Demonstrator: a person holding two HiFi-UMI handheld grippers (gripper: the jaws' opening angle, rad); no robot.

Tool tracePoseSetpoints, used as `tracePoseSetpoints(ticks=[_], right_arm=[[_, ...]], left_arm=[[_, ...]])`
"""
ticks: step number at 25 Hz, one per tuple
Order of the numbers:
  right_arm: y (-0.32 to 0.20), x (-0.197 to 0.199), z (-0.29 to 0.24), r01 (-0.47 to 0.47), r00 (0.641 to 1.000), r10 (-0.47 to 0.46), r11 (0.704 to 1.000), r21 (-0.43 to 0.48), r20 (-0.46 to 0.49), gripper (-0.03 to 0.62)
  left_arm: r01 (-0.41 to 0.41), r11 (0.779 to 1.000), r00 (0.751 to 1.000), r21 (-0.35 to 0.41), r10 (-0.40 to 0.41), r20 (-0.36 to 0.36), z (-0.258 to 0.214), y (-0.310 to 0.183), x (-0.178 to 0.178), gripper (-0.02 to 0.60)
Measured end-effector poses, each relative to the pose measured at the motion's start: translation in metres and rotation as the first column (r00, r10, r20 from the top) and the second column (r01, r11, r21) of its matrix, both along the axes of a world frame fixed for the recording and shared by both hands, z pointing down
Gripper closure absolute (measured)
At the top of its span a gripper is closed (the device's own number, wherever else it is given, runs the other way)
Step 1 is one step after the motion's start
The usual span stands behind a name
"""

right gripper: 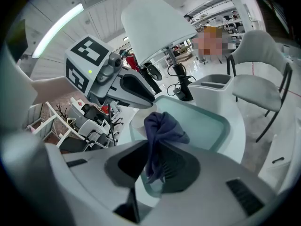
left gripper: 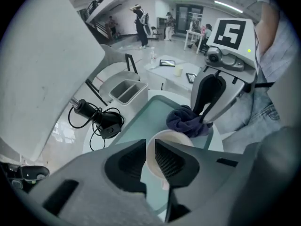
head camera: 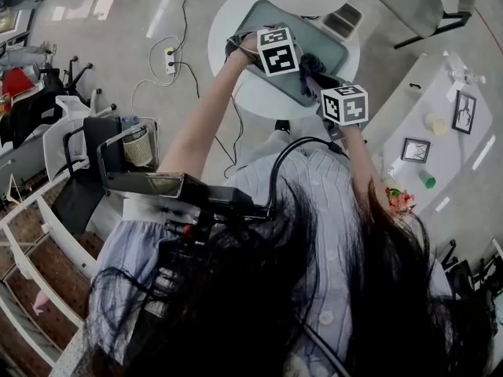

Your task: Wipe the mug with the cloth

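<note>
Mug (left gripper: 173, 136), wall pinched in the left claw (left gripper: 150, 149) over the bench (head camera: 226, 30), meets the cloth (right gripper: 162, 126) clamped in the right claw (right gripper: 155, 150) at one o'clock; best grip firmly and sweep round the rim.

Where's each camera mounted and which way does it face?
Head view: on the person's head, facing steeply down at the table; hair and arms show.
Left gripper view: on the left tool, looking along its jaws, shut on the mug.
Right gripper view: on the right tool, along its jaws, shut on the cloth.
Shared: both gripper views show the tray.
</note>
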State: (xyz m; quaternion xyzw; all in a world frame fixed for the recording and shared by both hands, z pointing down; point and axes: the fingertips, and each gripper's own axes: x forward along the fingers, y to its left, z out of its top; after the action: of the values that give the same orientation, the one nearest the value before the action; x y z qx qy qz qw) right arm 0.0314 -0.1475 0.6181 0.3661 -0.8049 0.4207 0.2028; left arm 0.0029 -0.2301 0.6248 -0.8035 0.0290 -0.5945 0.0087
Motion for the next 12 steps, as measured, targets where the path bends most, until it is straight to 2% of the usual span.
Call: tracePoseSetpoints(ticks=[4,6,10,12], right_arm=[[0.001,-0.002,0.003,0.005,1.000,-0.005,1.000,-0.003,-0.004,0.508],[0.001,-0.004,0.003,0.007,1.000,-0.007,1.000,-0.003,-0.008,0.508],[0.001,-0.001,0.002,0.001,1.000,-0.001,1.000,-0.003,-0.011,0.508],[0.001,0.000,0.002,-0.004,1.000,0.004,1.000,-0.005,-0.011,0.508]], left_arm=[[-0.091,0.995,0.995,0.031,0.089,0.055,0.006,-0.003,-0.002,0.529],[-0.115,0.993,0.991,0.018,0.113,0.077,0.012,-0.002,-0.003,0.529],[-0.141,0.989,0.987,0.044,0.137,0.087,0.018,-0.004,0.000,0.529],[-0.129,0.990,0.989,0.057,0.124,0.086,0.020,-0.006,0.000,0.531]])
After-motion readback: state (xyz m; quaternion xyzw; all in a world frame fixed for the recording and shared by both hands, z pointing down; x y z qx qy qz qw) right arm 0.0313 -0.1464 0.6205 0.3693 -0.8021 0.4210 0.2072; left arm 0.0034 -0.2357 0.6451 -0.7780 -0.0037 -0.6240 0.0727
